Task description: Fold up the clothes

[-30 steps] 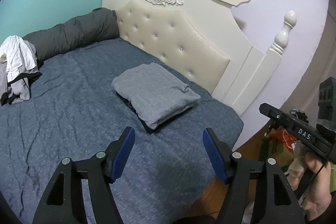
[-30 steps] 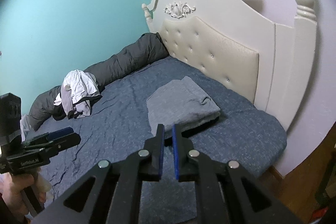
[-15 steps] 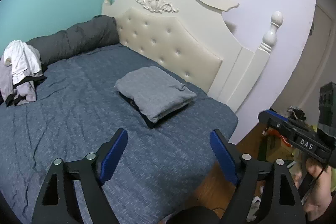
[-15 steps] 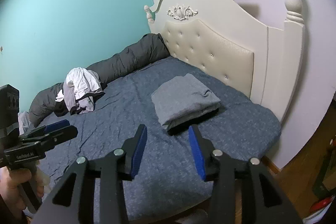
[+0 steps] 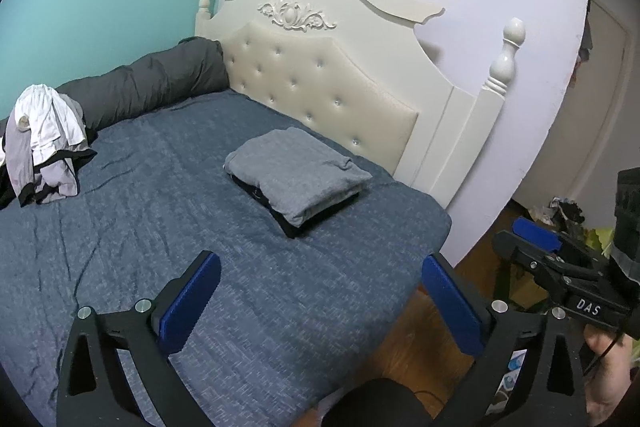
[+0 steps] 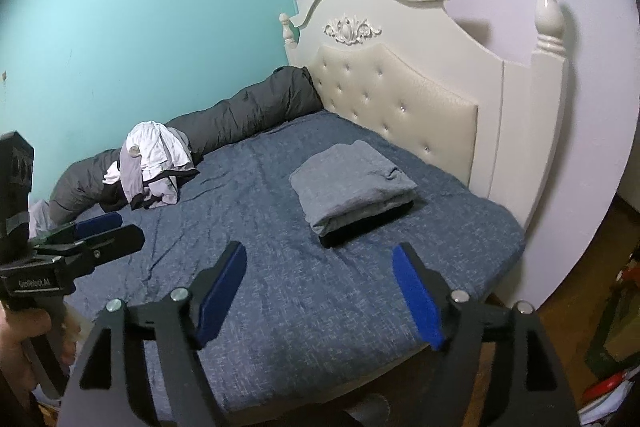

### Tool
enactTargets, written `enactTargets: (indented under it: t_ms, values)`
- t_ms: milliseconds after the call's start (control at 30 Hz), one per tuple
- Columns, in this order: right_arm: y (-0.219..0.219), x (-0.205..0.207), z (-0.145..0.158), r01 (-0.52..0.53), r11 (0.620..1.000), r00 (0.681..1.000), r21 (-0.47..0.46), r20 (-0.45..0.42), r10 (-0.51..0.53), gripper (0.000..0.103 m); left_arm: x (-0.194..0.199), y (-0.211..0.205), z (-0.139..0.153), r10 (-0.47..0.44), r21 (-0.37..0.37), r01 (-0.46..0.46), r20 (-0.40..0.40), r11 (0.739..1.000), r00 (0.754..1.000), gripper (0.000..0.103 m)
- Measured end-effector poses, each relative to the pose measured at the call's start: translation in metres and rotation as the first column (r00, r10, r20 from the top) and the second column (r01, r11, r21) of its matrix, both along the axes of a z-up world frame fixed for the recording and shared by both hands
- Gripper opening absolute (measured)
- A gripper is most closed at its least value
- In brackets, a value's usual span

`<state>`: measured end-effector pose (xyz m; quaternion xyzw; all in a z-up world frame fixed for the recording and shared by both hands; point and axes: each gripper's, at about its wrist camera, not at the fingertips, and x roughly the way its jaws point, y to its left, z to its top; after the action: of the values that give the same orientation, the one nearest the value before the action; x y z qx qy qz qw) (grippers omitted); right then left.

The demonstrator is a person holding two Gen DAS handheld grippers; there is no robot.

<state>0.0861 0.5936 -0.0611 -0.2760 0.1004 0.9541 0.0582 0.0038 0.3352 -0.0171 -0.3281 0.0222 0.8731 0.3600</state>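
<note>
The blue bed (image 5: 168,227) fills your frame, cream headboard (image 5: 320,83) at upper centre. Dark rolled duvet (image 5: 152,83) along the teal wall, upper left. Folded grey garment (image 5: 296,175) sits mid-frame on a black one, near the headboard. Unfolded white pile (image 5: 44,143) at far left. Your left gripper (image 5: 320,299) and right gripper (image 6: 320,291) both gape wide, holding nothing.
</note>
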Motion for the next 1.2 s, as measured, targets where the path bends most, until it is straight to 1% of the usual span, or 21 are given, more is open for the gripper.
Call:
enactTargets:
  t_ms: [67,100,300,467,767,933,1200]
  values:
    - [-0.005,0.004,0.0,0.002,1.0,1.0,0.01,-0.002,-0.002,0.085,0.002,-0.002,0.0,0.002,0.003,-0.002,-0.001,1.0,1.0,0.103]
    - [-0.006,0.006,-0.001,0.003,1.0,1.0,0.011,-0.001,-0.003,0.086,0.004,-0.003,0.0,0.002,0.004,-0.002,-0.002,1.0,1.0,0.103]
    - [-0.01,0.013,-0.003,0.029,1.0,1.0,0.007,0.006,-0.029,0.087,0.009,-0.01,0.002,0.003,0.014,-0.003,-0.003,1.0,1.0,0.103]
    - [-0.01,0.022,-0.003,0.044,0.999,0.999,0.022,-0.006,-0.044,0.091,0.013,-0.016,0.003,0.009,0.004,-0.009,-0.007,1.0,1.0,0.103]
    - [-0.007,0.031,-0.005,0.044,0.999,0.999,0.008,-0.003,-0.044,0.092,0.022,-0.02,0.002,0.026,-0.02,-0.026,-0.031,0.999,0.999,0.103]
    - [-0.006,0.034,-0.007,0.051,0.999,0.999,0.001,-0.001,-0.051,0.092,0.025,-0.019,-0.003,0.033,-0.04,-0.034,-0.028,0.999,0.999,0.103]
    - [-0.005,0.037,-0.01,0.063,0.998,0.998,0.007,0.004,-0.063,0.092,0.027,-0.022,-0.007,0.031,-0.034,-0.031,-0.016,0.999,0.999,0.103]
